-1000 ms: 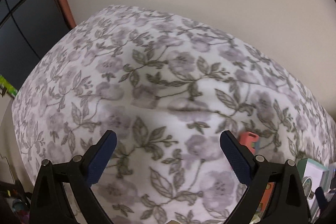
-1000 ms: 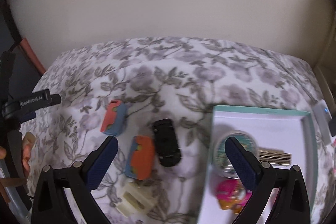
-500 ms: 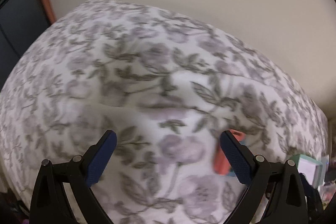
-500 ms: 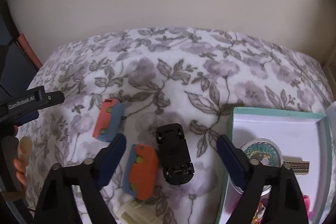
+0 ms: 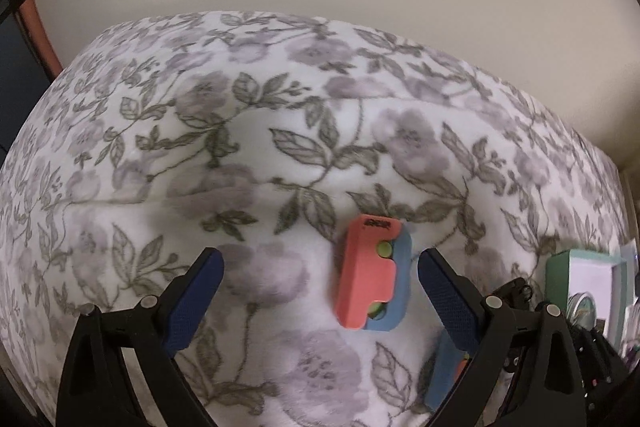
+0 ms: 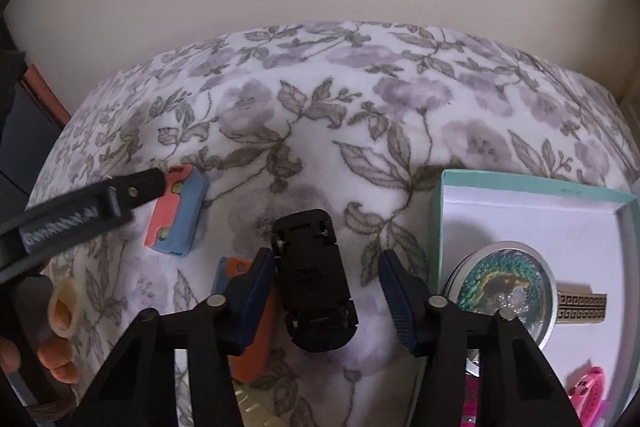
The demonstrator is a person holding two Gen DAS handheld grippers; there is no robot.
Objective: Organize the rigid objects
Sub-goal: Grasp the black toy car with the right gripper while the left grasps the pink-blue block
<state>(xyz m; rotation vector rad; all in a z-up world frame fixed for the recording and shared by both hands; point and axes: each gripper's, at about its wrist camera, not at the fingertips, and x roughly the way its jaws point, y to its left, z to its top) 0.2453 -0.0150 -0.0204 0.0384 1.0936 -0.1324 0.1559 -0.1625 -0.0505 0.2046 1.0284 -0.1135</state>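
Observation:
In the left wrist view my left gripper [image 5: 320, 283] is open over the floral blanket. An orange-and-blue block [image 5: 372, 275] lies flat between its fingers, closer to the right one and touching neither. In the right wrist view my right gripper [image 6: 326, 283] straddles a black toy car [image 6: 312, 279] lying upside down. Its jaws are closing; the left pad is close beside the car and a gap shows on the right. The same block [image 6: 176, 215] lies to the left there, with a left gripper finger [image 6: 136, 187] at its far corner.
A second orange-and-blue block [image 6: 248, 347] lies partly hidden behind my right gripper's left finger, and a cream piece [image 6: 248, 407] lies below it. At the right, a teal box [image 6: 440, 211] holds a round patterned tin [image 6: 504, 287] and a pink toy [image 6: 588, 391]. A person's fingers [image 6: 60, 307] show at the left edge.
My left gripper swung right and down, so the orange-and-blue block now lies between its fingers. My right gripper sank over the black car and its jaws narrowed.

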